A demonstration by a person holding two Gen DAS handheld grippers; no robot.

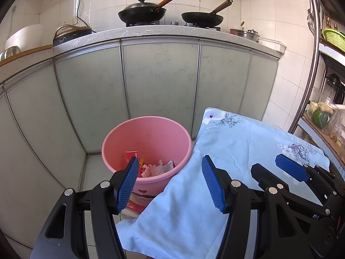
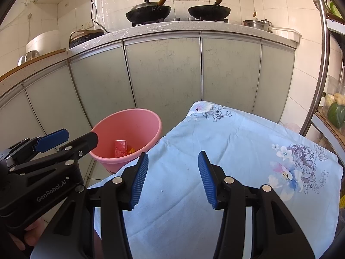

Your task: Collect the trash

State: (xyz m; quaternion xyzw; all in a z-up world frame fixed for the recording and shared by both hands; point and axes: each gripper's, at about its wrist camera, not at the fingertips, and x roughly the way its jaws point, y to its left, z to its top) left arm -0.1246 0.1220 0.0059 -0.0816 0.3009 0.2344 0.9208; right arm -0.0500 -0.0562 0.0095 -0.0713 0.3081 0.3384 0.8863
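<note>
A pink bucket (image 1: 148, 138) (image 2: 129, 125) stands on the floor against the cabinets, left of a table under a light-blue floral cloth (image 1: 237, 151) (image 2: 226, 151). Inside it lie a red box (image 1: 131, 155) (image 2: 120, 147) and crumpled wrappers (image 1: 159, 168). My left gripper (image 1: 170, 158) (image 2: 80, 133) hovers open over the bucket's near rim and the cloth's edge, with nothing between its blue pads. Over the cloth my right gripper (image 2: 173, 154) (image 1: 266, 161) is also open and holds nothing. A hand (image 2: 32, 237) grips the left tool.
Grey-green cabinet doors (image 1: 159, 79) close off the back under a counter with two woks (image 1: 142, 14) (image 1: 202, 18) and a white cooker (image 1: 23, 36). A metal rack (image 1: 312, 64) with vegetables and a green basket (image 1: 335, 37) stands at the right. Bare floor tiles (image 1: 92, 172) lie left of the bucket.
</note>
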